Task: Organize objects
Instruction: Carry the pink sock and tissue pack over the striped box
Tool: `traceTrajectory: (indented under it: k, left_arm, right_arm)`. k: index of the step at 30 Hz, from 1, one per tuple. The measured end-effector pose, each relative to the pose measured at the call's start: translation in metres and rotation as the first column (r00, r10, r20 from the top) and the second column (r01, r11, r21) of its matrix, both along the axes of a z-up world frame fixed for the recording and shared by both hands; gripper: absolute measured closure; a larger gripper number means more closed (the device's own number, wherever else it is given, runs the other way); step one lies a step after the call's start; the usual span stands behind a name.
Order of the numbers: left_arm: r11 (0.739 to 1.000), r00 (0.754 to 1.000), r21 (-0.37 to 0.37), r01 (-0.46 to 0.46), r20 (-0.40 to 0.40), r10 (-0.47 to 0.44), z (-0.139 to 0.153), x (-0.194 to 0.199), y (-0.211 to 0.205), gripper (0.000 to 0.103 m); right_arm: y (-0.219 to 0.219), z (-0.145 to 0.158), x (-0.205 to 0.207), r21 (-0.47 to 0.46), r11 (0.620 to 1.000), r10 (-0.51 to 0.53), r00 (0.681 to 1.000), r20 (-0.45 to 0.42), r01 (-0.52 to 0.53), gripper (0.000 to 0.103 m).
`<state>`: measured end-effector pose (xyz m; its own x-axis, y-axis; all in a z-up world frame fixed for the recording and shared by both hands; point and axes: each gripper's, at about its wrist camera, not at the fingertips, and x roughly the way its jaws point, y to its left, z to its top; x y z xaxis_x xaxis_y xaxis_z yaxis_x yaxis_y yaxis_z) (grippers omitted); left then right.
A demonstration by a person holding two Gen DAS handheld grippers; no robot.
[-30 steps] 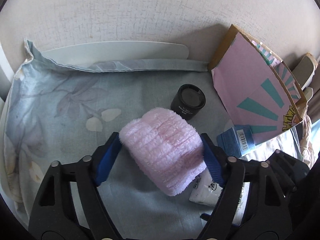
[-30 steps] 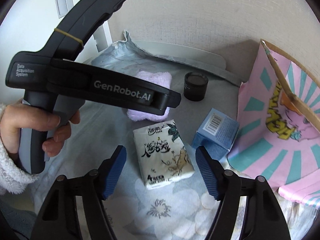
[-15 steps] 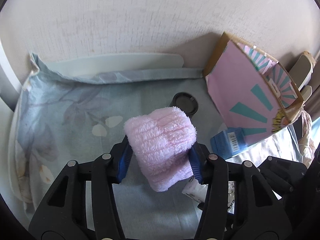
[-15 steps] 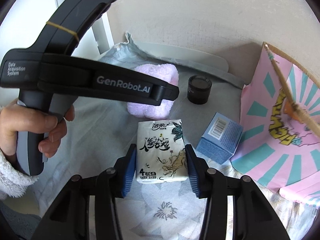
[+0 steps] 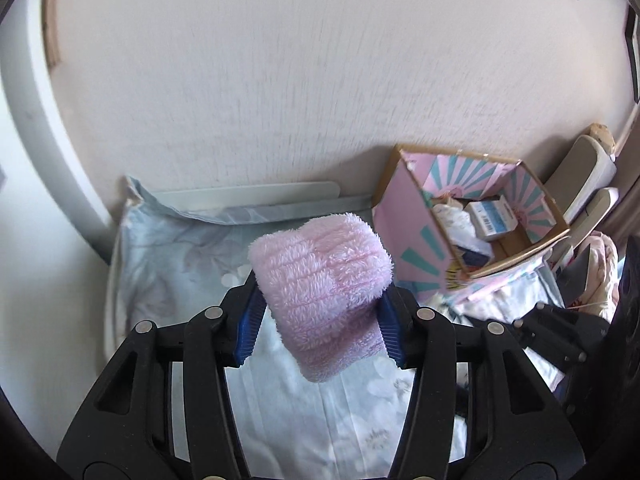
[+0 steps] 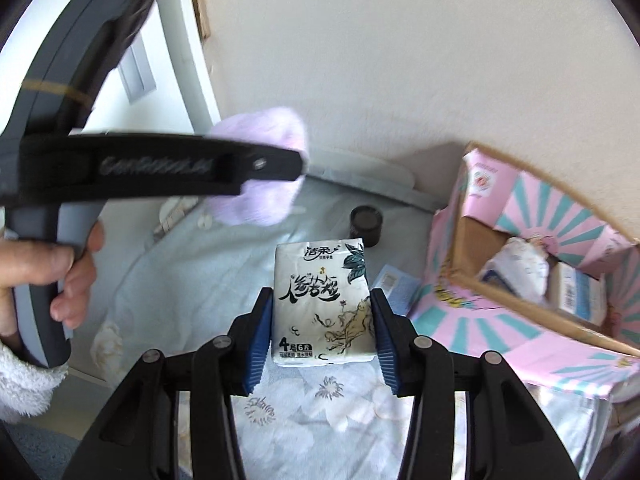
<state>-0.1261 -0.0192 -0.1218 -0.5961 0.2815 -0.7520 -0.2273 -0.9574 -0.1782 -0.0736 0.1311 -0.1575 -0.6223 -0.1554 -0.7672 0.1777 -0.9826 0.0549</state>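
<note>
left claw (image 5: 320,330): sitting low in the centre of the left wrist view, its blue pads pressing in on both sides of a fluffy pink cloth (image 5: 322,298), which is lifted clear of the bedding.
right claw (image 6: 320,340): sitting low in the centre of the right wrist view, its blue pads clamping a pack of tissues (image 6: 323,302) by its two long sides, the printed face looking up at the camera.
pink cloth: also showing blurred in the upper left of the right wrist view, behind the dark body of the left tool.
hand (image 6: 52,276): wrapping the grey handle at the far left of the right wrist view.
cardboard box (image 6: 532,268): standing open at the right of both views, pink with teal rays, already holding a small carton and a white bundle.
black jar (image 6: 366,224): standing on the floral sheet (image 6: 192,280) just above the tissue pack in the frame.
blue carton (image 6: 394,284): lying on the sheet between the tissue pack and the box.
</note>
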Motion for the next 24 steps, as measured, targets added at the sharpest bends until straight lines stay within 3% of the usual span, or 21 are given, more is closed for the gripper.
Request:
traceTrajectory:
  k: [13,24]
  left_arm:
    - [1.000,0.997,-0.006,-0.026,-0.076,0.025,0.069,0.046,0.023,0.056]
    - [1.000,0.995,-0.009,-0.020,-0.098,0.019,0.080,0.071,0.053,0.056]
  right_arm:
    - [0.037,0.085,0.034,-0.010,0.985,-0.174,0.983,-0.054,0.174,0.060]
    - [0.084,0.115,0.054,-0.006,0.966,-0.259,0.961,-0.096,0.260,0.060]
